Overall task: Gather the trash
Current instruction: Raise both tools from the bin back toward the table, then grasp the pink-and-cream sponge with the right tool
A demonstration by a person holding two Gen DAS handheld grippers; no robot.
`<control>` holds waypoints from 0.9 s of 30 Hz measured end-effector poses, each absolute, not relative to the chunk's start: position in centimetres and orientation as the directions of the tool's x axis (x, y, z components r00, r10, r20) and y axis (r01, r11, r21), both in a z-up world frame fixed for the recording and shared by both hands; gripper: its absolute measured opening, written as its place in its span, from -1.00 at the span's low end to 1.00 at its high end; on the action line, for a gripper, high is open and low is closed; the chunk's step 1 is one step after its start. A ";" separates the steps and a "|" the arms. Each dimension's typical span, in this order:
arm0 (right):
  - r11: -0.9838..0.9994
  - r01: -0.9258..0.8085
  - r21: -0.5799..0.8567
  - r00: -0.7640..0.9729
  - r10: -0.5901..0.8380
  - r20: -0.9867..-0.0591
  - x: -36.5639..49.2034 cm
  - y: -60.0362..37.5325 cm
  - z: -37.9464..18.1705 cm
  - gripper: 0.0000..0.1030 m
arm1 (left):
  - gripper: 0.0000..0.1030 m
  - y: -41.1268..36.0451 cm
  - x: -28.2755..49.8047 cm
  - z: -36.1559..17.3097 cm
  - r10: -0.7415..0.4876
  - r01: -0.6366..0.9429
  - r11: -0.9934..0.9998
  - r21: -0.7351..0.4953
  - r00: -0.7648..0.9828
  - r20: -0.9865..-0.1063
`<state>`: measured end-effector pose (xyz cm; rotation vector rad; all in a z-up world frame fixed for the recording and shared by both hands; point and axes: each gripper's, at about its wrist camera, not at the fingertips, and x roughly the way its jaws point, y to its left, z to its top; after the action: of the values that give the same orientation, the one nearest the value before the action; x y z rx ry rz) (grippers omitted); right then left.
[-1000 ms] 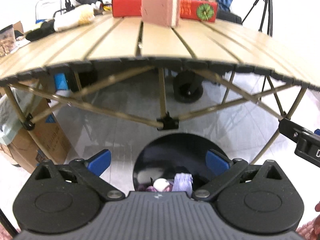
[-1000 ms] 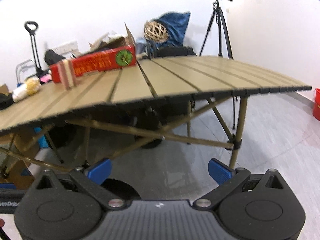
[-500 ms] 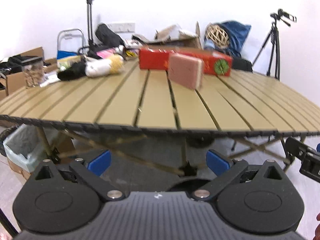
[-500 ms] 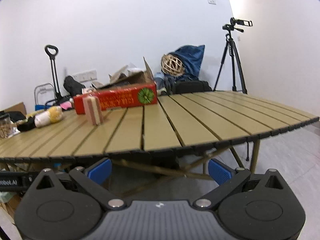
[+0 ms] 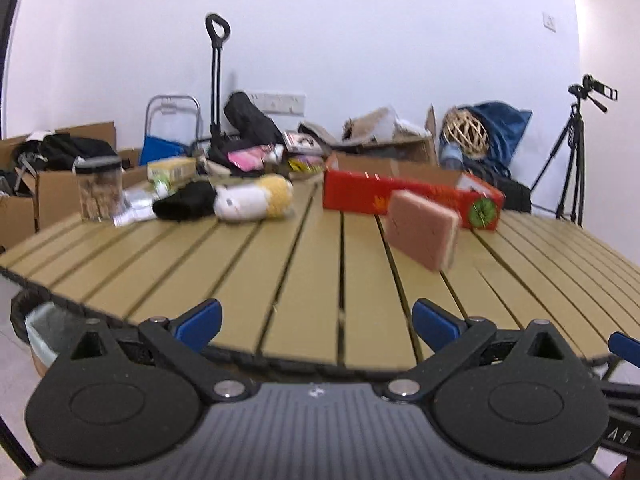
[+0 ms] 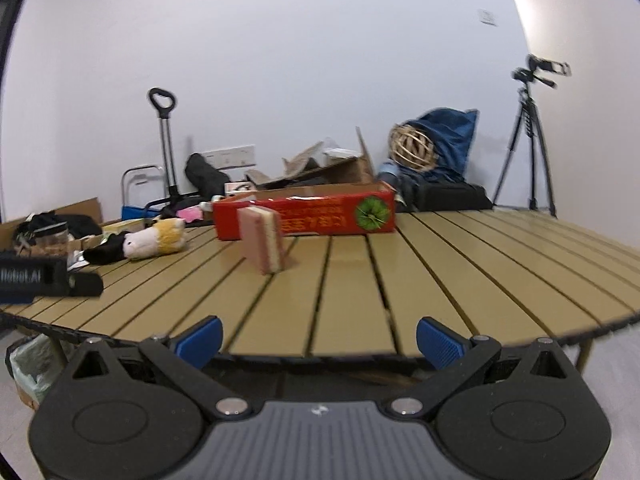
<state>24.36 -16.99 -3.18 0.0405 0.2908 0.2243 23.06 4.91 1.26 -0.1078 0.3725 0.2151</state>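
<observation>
A pink sponge block [image 5: 424, 234] [image 6: 262, 238] stands on edge on the slatted table [image 5: 280, 272] [image 6: 460, 264], in front of a long red box [image 5: 404, 202] [image 6: 308, 216]. A white and yellow plush toy [image 5: 252, 202] [image 6: 154, 242] lies at the table's left with a black item beside it. My left gripper [image 5: 316, 322] is open over the table's near edge, holding nothing. My right gripper [image 6: 318, 338] is open too, also at the near edge and empty. The left gripper's body [image 6: 36, 278] shows at the left of the right wrist view.
A lined bin [image 5: 40, 334] [image 6: 28, 372] stands on the floor below the table's left corner. A jar [image 5: 100, 188] sits at the table's far left. Cardboard boxes, bags, a hand trolley [image 5: 216, 80] and a camera tripod [image 5: 576, 152] [image 6: 528, 144] stand behind the table.
Both grippers have risen from below the table edge to above the tabletop. The black bin with trash under the left gripper has dropped out of sight. Both stayed open.
</observation>
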 end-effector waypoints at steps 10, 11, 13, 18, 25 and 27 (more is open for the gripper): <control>0.962 -0.273 0.014 0.918 0.265 -0.295 30.1 -13.3 -0.9 1.00 | 1.00 8.5 26.5 2.7 0.203 -0.246 0.967 -0.072 0.906 -0.372; 0.962 -0.274 0.016 0.916 0.266 -0.300 30.8 -13.0 -0.6 1.00 | 1.00 9.0 26.9 2.7 0.202 -0.248 0.966 -0.077 0.903 -0.378; 0.961 -0.276 0.016 0.912 0.267 -0.311 32.1 -12.2 -0.1 1.00 | 1.00 9.8 27.6 2.8 0.205 -0.257 0.962 -0.088 0.899 -0.387; 0.959 -0.283 -0.006 0.909 0.266 -0.322 35.2 -10.3 1.0 1.00 | 1.00 11.4 29.2 3.2 0.223 -0.275 0.958 -0.084 0.896 -0.385; 0.954 -0.301 0.018 0.871 0.282 -0.403 40.2 -7.8 1.6 0.98 | 1.00 13.3 31.2 3.0 0.239 -0.299 0.950 -0.090 0.882 -0.406; 0.955 -0.297 0.025 0.859 0.278 -0.430 41.6 -7.2 1.6 0.96 | 1.00 13.8 31.4 2.9 0.233 -0.301 0.948 -0.105 0.880 -0.414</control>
<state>41.60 -7.22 1.57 -0.0427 0.4450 0.3021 31.39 13.80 2.91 -0.1690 0.4096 0.2798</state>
